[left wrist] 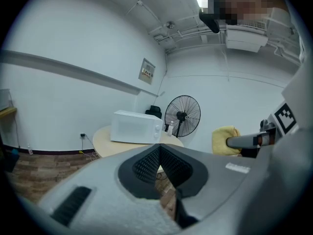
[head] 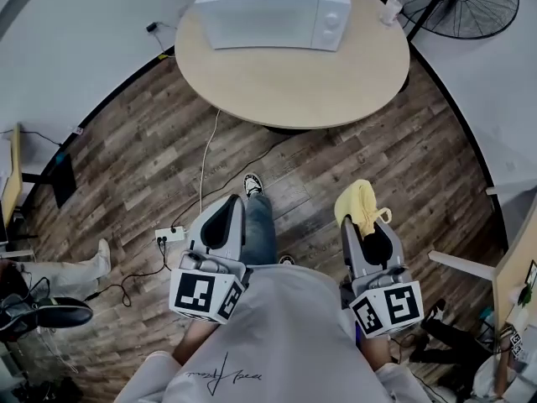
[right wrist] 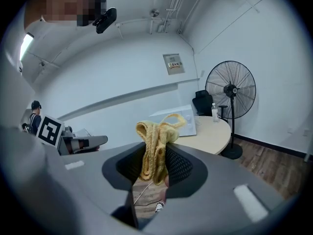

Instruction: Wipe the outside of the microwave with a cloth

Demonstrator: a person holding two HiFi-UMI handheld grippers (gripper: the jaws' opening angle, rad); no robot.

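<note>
On the far side of the round beige wooden bench sits the white boxy microwave. Well short of the bench, over the wood-plank floor, the right gripper is clamped on a folded yellow cloth. The left gripper, equally far from the bench, has its jaws pressed together on nothing.

looks like a bare office break room. white walls, wood-look floor. a round table with a microwave, and a pedestal fan.
</note>
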